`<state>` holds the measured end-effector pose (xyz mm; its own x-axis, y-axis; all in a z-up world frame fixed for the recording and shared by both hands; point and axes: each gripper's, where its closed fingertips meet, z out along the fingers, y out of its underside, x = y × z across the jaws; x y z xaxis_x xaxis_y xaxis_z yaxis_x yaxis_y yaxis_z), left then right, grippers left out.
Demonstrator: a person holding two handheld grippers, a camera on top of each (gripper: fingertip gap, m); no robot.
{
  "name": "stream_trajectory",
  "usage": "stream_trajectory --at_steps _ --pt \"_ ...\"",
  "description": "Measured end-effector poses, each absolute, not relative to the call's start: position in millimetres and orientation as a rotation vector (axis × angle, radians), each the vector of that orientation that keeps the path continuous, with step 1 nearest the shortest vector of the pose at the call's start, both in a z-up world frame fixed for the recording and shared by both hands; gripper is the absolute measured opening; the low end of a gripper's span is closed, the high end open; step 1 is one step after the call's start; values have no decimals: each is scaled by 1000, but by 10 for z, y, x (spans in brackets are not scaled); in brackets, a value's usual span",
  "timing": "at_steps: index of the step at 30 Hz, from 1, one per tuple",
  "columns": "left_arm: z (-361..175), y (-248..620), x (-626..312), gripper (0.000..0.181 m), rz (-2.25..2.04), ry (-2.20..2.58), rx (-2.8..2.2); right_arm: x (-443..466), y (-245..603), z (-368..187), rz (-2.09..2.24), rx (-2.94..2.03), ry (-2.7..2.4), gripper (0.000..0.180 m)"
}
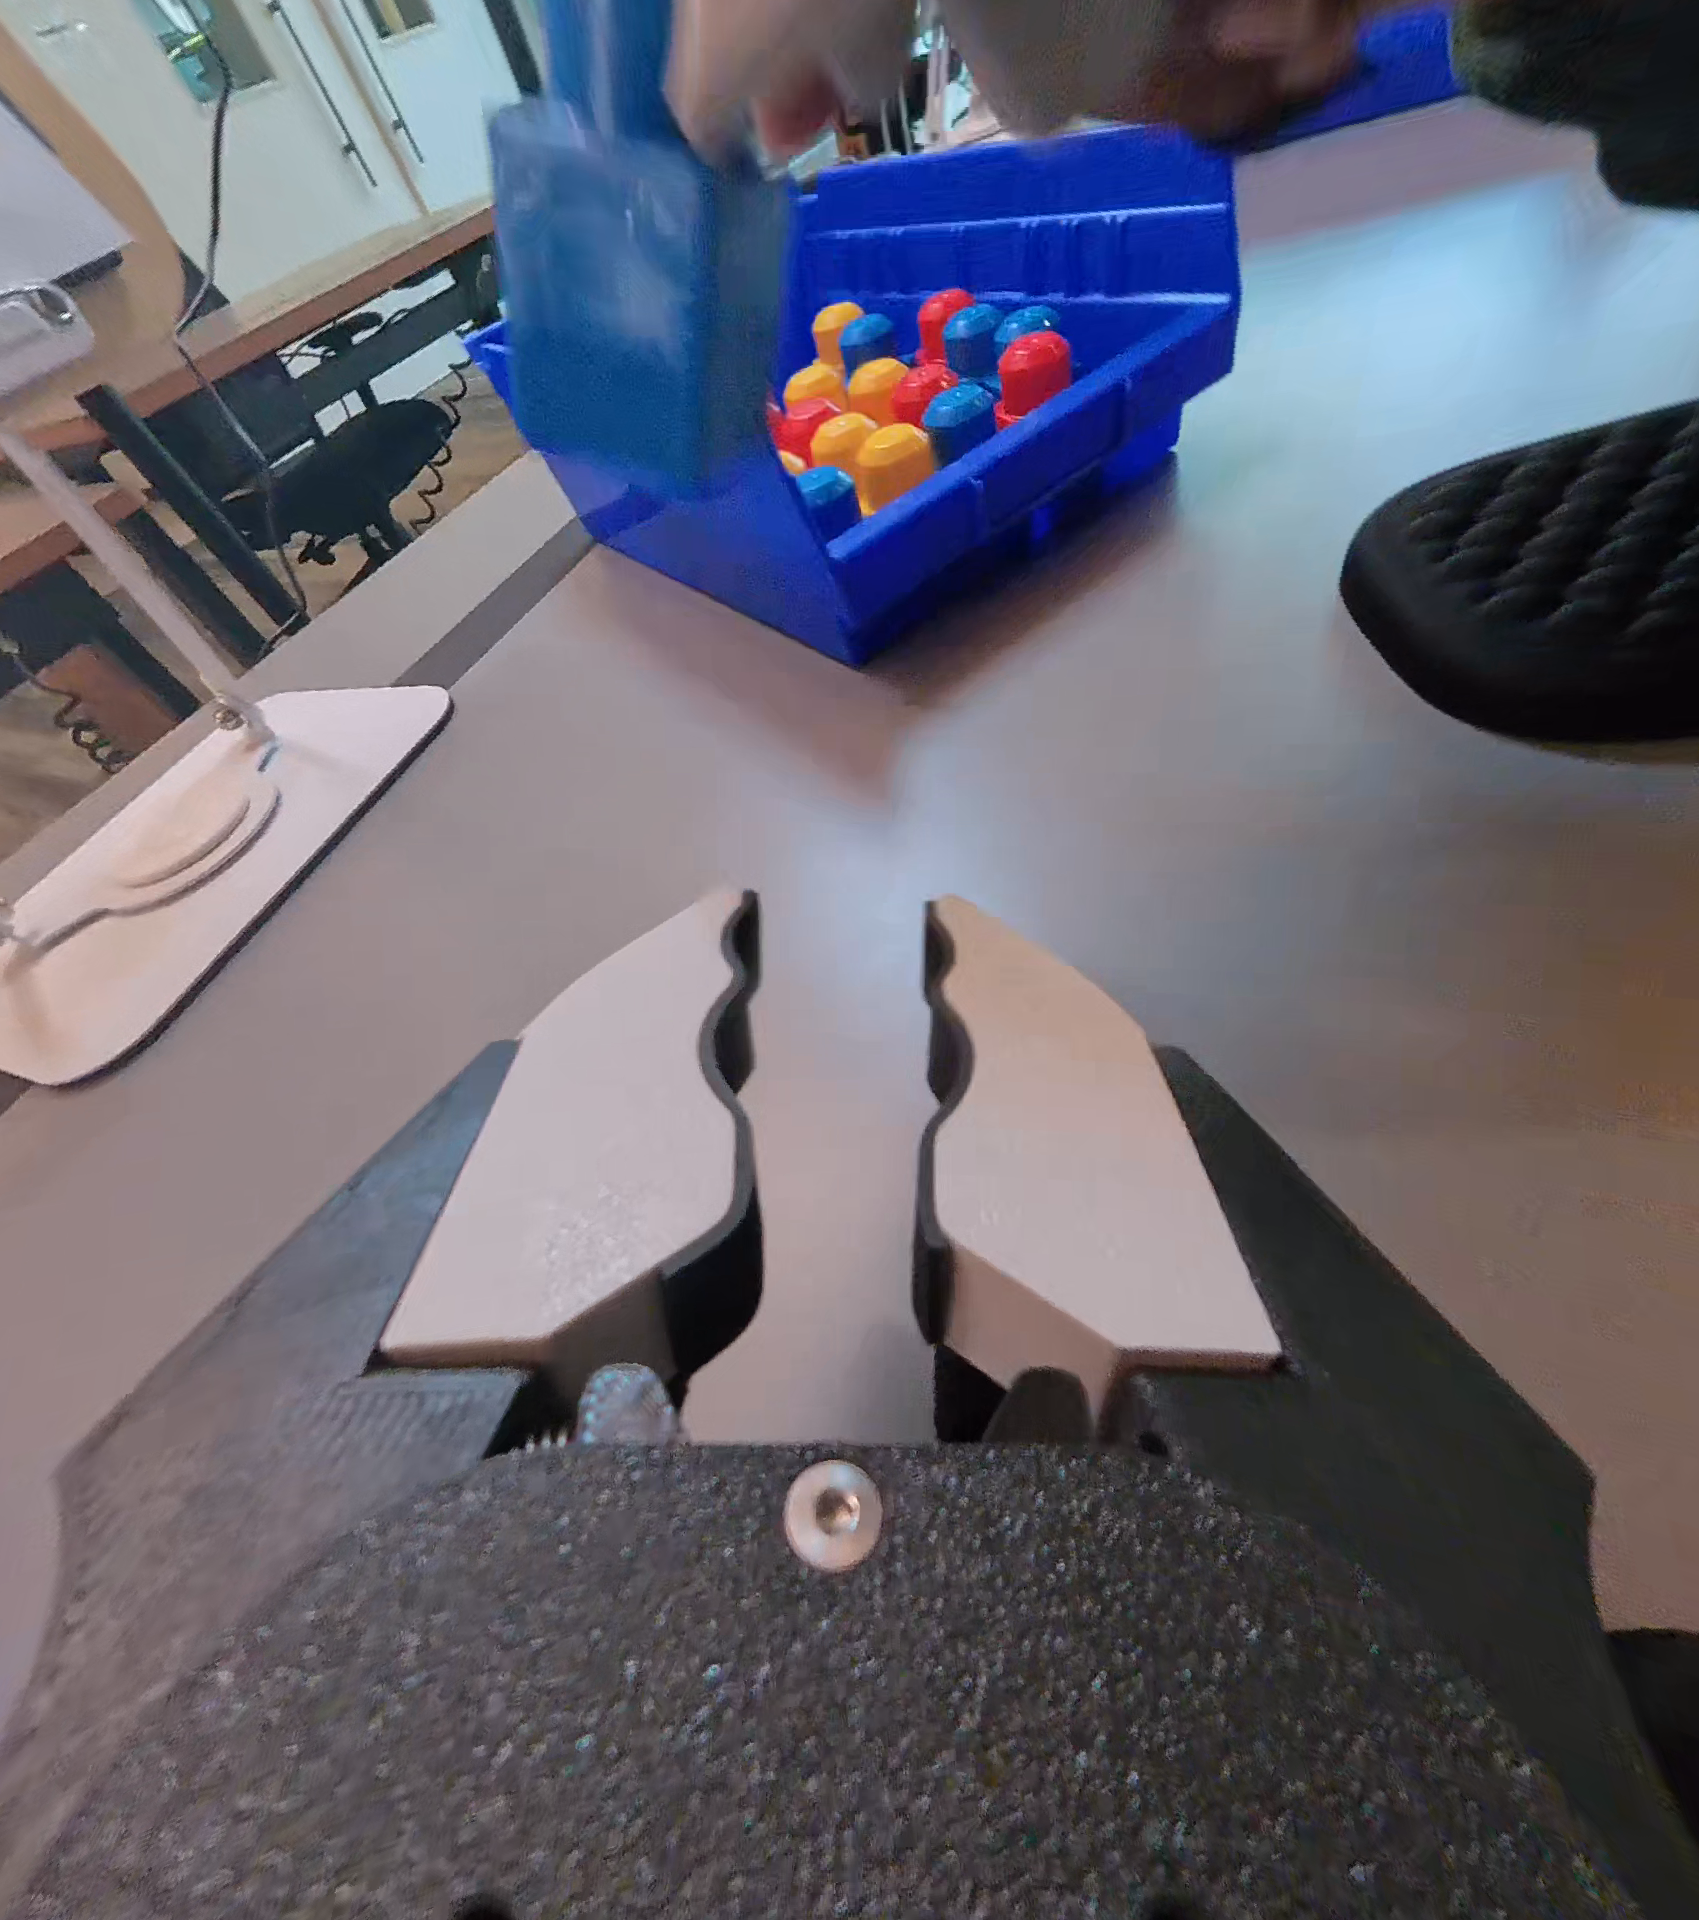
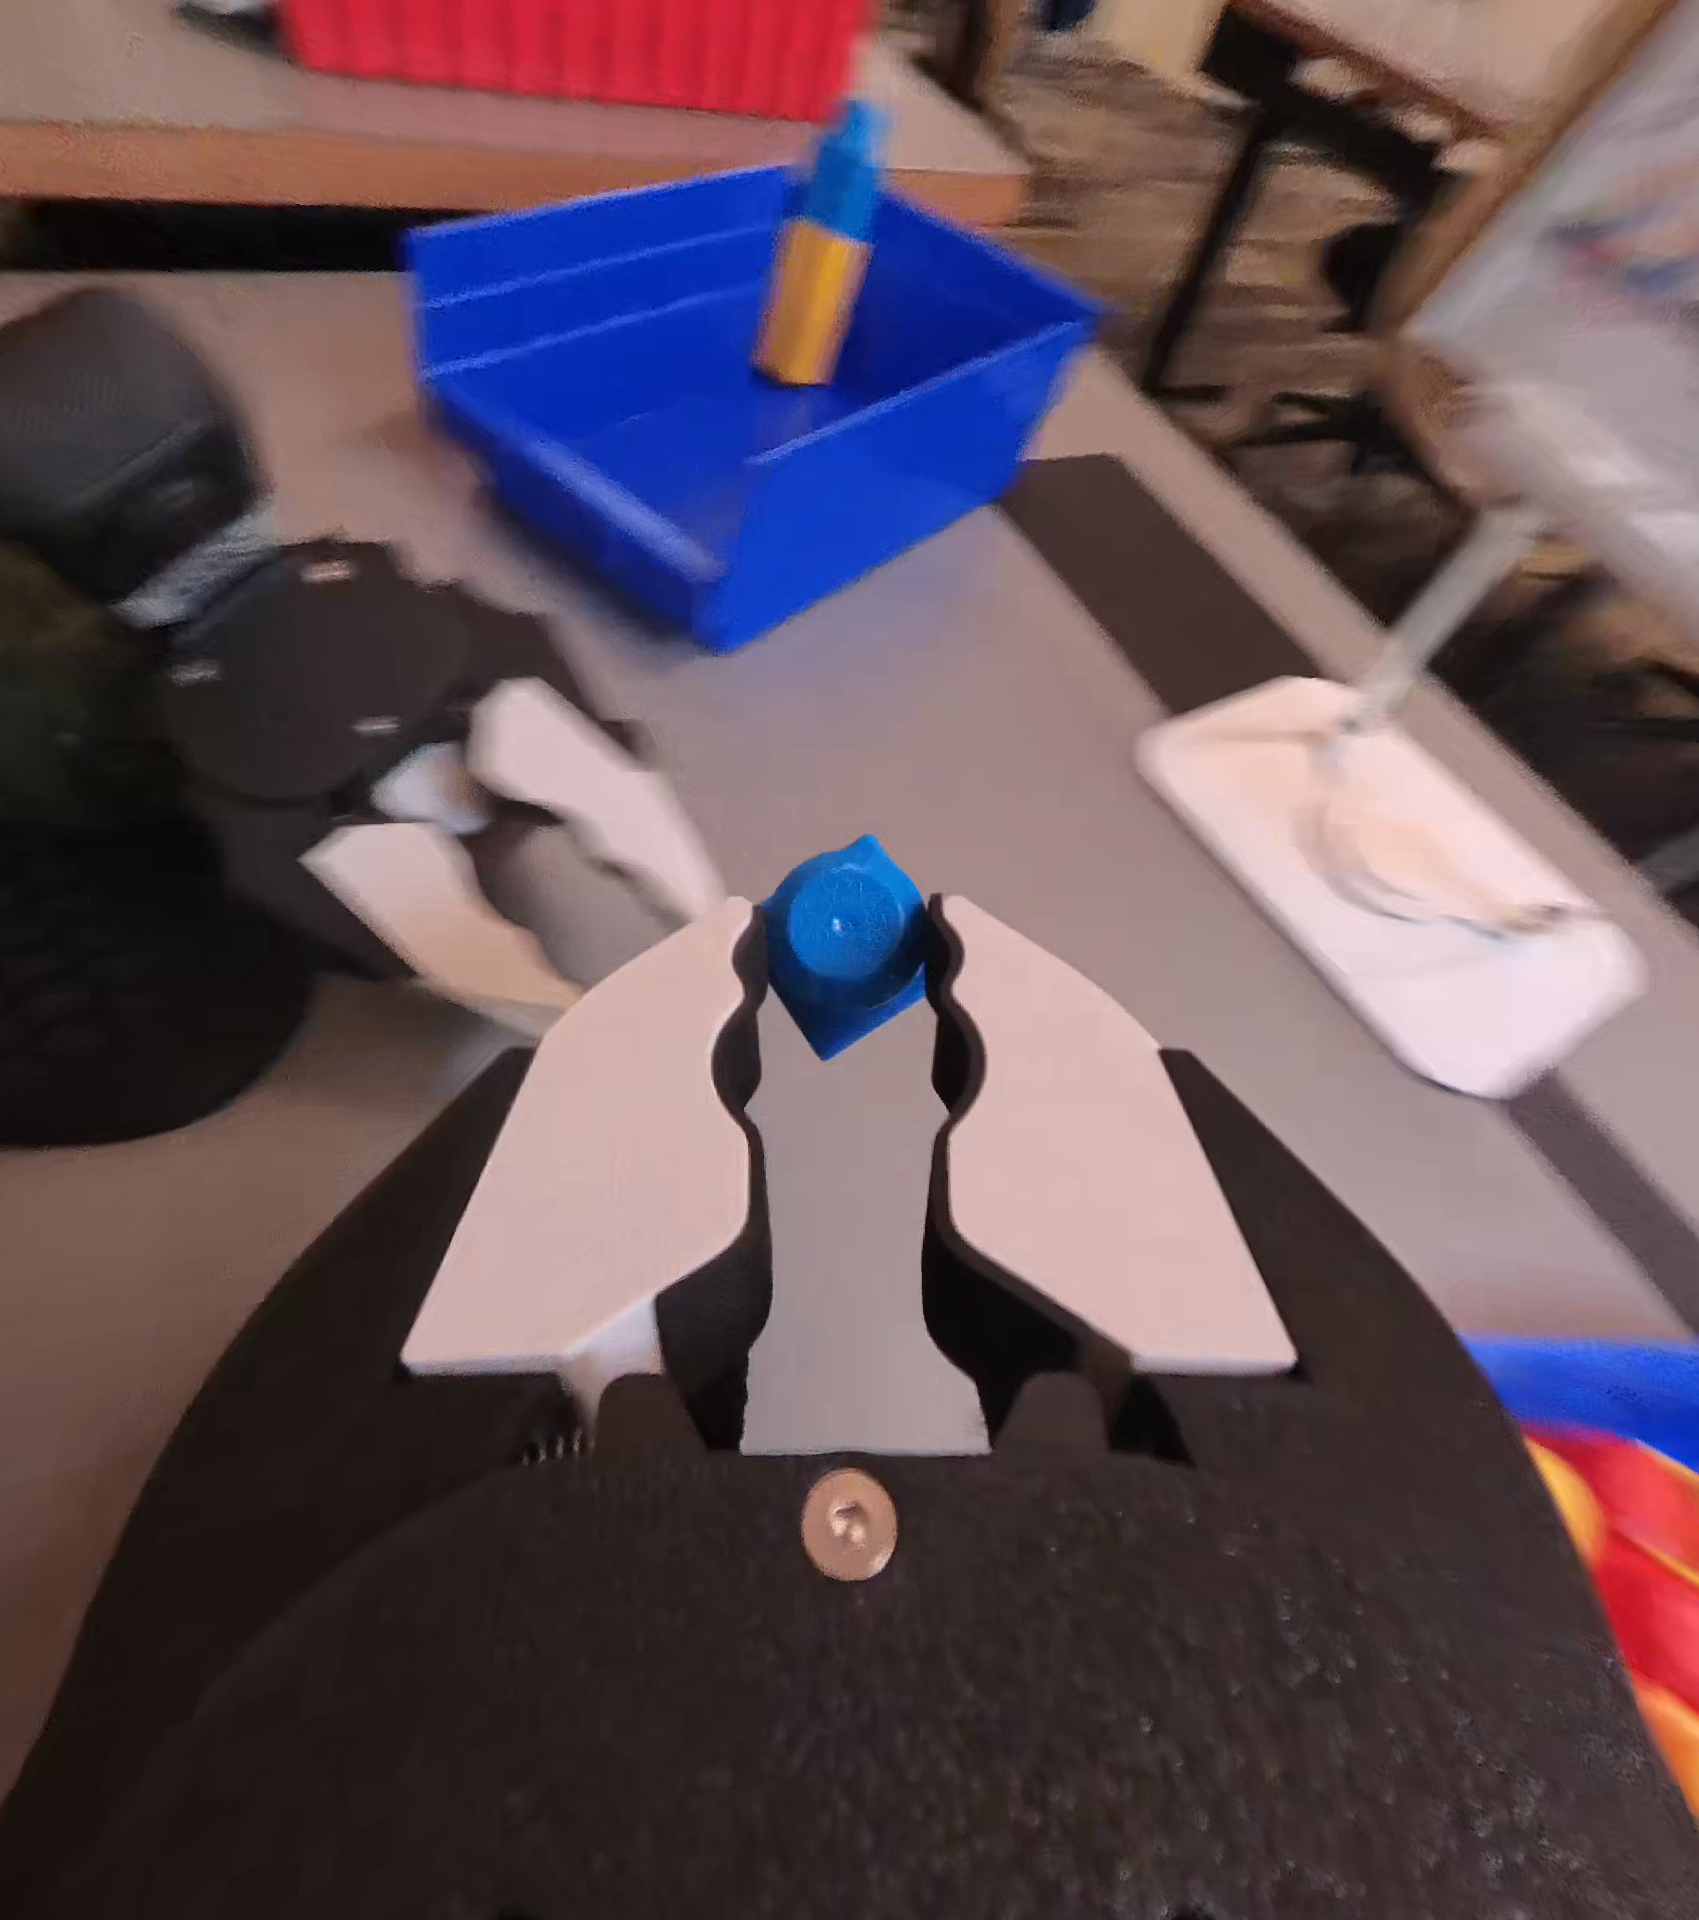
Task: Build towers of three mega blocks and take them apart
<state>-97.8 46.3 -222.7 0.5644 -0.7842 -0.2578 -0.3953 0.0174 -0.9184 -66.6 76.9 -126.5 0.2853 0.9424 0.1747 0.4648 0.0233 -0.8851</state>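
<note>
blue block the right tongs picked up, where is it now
In the right wrist view the blue block sits pinched between the tips of the right tongs, above the grey table, short of the blue bin.

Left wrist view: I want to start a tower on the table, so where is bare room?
The grey tabletop is bare ahead of the open left gripper, bordered by the white flat stand base on its left, the black textured pad on its right, and the blue plastic bin beyond. That bin is crowded with red, yellow and blue blocks.
</note>
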Motion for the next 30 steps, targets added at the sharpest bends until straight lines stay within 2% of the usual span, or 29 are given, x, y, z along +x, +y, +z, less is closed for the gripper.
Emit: stream_trajectory --at_steps 4,7,10,15,20,23,26,30 --pt "-2125 469 -1026 1 -410 970 -1574 224 1992 -870 323 -1792 -1007 29" --pt "-2064 478 -1054 0 -413 943 -1558 982 2822 -1059 132 -2013 -807 30" --pt "-2031 498 -1085 0 -416 917 -1551 1373 3237 -1506 155 -2213 -670 30" --pt "-2060 515 -1095 0 -411 922 -1551 1434 3387 -2194 187 -2424 -701 29" --pt "-2082 508 -1080 0 -399 944 -1544 1361 3415 -2459 219 -2502 -748 29" --pt "-2079 501 -1074 0 -393 951 -1539 1301 3405 -2464 335 -2510 -713 30" --pt "-2084 497 -1069 0 -391 955 -1538 1287 3381 -2387 394 -2478 -704 39" --pt "-2070 502 -1076 0 -391 945 -1534 1173 3362 -1846 465 -2247 -677 44"
